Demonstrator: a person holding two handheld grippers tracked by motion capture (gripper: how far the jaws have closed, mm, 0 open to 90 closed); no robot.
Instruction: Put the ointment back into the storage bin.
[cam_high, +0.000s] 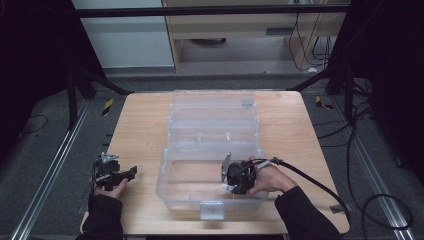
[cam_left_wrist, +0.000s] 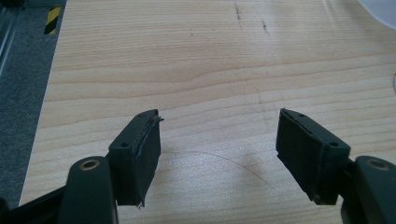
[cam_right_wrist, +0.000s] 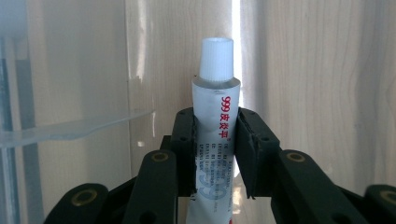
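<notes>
A clear plastic storage box lies open in the middle of the wooden table, its lid folded back toward the far side. My right gripper reaches over the box's near compartment and is shut on a small silver ointment tube with a white cap and red lettering; the tube sticks out beyond the jaws. The box wall shows at the left of the right gripper view. My left gripper rests at the table's near left, open, with bare wood between its pads.
A latch tab juts from the box's front edge. Metal rails run along the floor on both sides of the table. Cables trail off to the right. A corner of the clear box shows at the top right of the left gripper view.
</notes>
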